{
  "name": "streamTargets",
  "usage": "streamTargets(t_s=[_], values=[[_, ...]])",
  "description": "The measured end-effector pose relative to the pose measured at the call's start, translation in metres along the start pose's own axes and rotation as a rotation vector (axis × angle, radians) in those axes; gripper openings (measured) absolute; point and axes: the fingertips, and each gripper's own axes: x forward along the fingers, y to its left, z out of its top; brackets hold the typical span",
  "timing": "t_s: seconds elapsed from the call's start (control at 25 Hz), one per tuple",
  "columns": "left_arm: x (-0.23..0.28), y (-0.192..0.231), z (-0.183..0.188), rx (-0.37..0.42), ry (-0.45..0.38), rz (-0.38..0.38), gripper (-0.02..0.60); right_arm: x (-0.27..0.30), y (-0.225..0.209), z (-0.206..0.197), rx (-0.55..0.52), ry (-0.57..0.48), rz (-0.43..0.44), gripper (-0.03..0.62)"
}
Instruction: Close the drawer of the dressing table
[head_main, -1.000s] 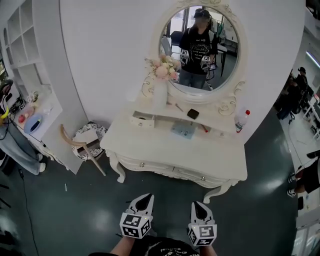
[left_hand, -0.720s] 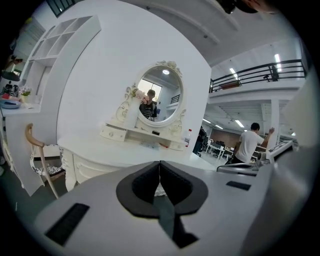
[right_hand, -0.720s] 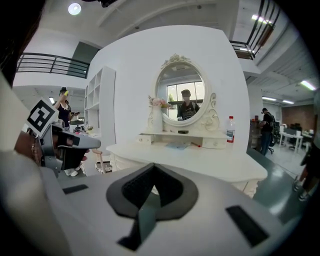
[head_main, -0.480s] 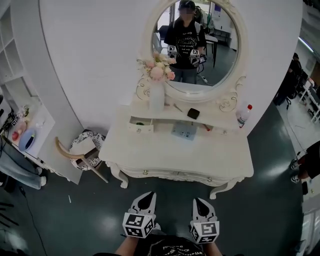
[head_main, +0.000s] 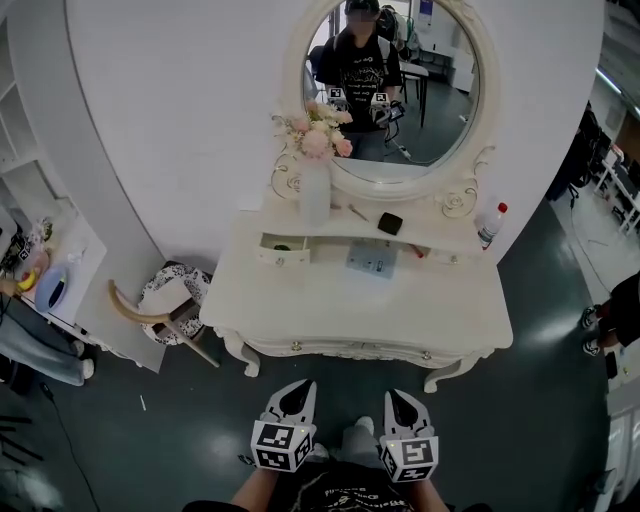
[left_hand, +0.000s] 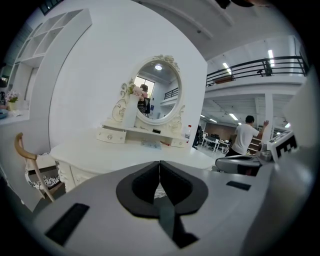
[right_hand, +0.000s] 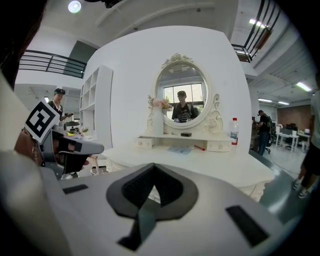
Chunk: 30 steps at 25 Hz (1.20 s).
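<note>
The white dressing table (head_main: 350, 310) stands against the wall under its oval mirror (head_main: 390, 90). On the raised shelf at its left, a small drawer (head_main: 284, 252) is pulled out; it also shows as the drawer (left_hand: 112, 135) and the drawer (right_hand: 145, 143) in the two gripper views. My left gripper (head_main: 296, 390) and right gripper (head_main: 398, 397) hover side by side over the floor, in front of the table's front edge and apart from it. The left gripper (left_hand: 159, 162) and the right gripper (right_hand: 153, 165) are both shut with nothing between the jaws.
A vase of flowers (head_main: 315, 190), a black box (head_main: 390, 223), a bottle (head_main: 489, 226) and a bluish sheet (head_main: 371, 262) sit on the table. A stool with a curved wooden piece (head_main: 165, 300) stands at its left, beside a white shelf unit (head_main: 45, 210). People stand at the right.
The dressing table now sits squarer and more central in the head view. Both grippers have shifted slightly right together and stay shut and empty.
</note>
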Motion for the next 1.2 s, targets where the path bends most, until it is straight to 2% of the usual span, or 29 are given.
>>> streamTargets(t_s=[0.52,0.84,1.2], values=[[0.016,0.041,0.012,-0.057,-0.026,0.114,0.017,0.048,-0.001,0.01,-0.008,0.007,0.085,0.011],[0.054,0.057,0.021,-0.083,-0.01,0.156,0.017,0.095,-0.021,0.018,-0.012,0.03,0.139,0.011],[0.112,0.07,0.04,-0.097,0.009,0.17,0.017,0.145,-0.044,0.035,-0.026,0.049,0.178,0.011]])
